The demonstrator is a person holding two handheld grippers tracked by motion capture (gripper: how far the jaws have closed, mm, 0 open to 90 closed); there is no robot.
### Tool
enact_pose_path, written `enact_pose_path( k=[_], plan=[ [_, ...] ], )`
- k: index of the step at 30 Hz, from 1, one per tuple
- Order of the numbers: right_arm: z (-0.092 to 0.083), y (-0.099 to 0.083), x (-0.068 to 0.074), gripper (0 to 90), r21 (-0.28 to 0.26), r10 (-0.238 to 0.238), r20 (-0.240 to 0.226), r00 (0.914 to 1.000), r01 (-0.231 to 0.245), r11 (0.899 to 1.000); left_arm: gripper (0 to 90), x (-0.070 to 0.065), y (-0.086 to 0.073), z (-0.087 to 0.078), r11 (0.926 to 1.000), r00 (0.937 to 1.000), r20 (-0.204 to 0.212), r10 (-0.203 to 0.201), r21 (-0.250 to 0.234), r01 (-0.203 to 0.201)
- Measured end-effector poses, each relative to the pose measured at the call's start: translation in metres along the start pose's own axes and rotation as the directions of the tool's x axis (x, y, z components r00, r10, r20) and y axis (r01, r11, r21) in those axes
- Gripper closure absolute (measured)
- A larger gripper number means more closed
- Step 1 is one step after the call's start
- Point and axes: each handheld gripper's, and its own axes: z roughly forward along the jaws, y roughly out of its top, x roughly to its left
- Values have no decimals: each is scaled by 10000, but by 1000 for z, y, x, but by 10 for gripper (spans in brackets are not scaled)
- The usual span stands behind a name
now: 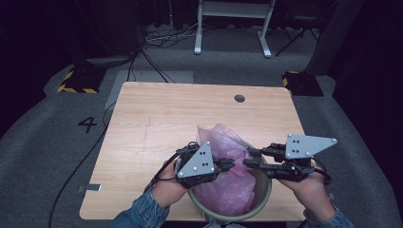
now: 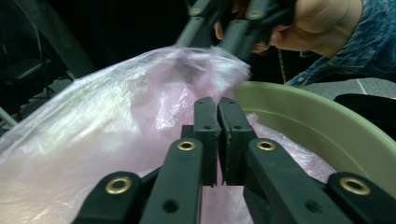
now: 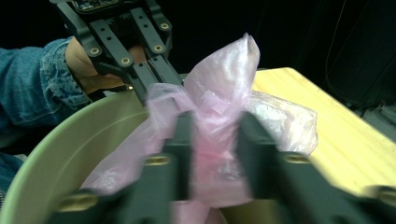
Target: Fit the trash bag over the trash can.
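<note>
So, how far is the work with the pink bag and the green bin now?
Done: the pink plastic bag already sits inside the green bin. In hand: the left gripper and right gripper each pinch its film. Left: spreading the bag's mouth over the rim.

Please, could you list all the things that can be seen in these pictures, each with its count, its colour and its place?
plastic bag: one, thin pink, partly inside the bin and rising over its far rim.
bin: one, pale green, round, at the near edge of the table.
table: one, light wood, with a dark round hole near its far right corner.
white frame: one, on the floor behind the table.
striped blocks: two, black and yellow, on the floor by the far corners.
number 4: one, black, on the grey floor at left.
left claw: one, black, jaws almost together, at the bag.
right claw: one, black, bag film between its jaws.
hands: two, in blue denim sleeves.
</note>
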Motion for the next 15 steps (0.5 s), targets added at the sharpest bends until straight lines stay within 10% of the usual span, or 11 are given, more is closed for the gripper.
enact_pose_path(
  k=[15],
  plan=[
    [-20,0,-6,900,-132,276,712,9971,-268,9996,900,3,-3,-23,9979,9979,-621,-192,-634,153]
  ],
)
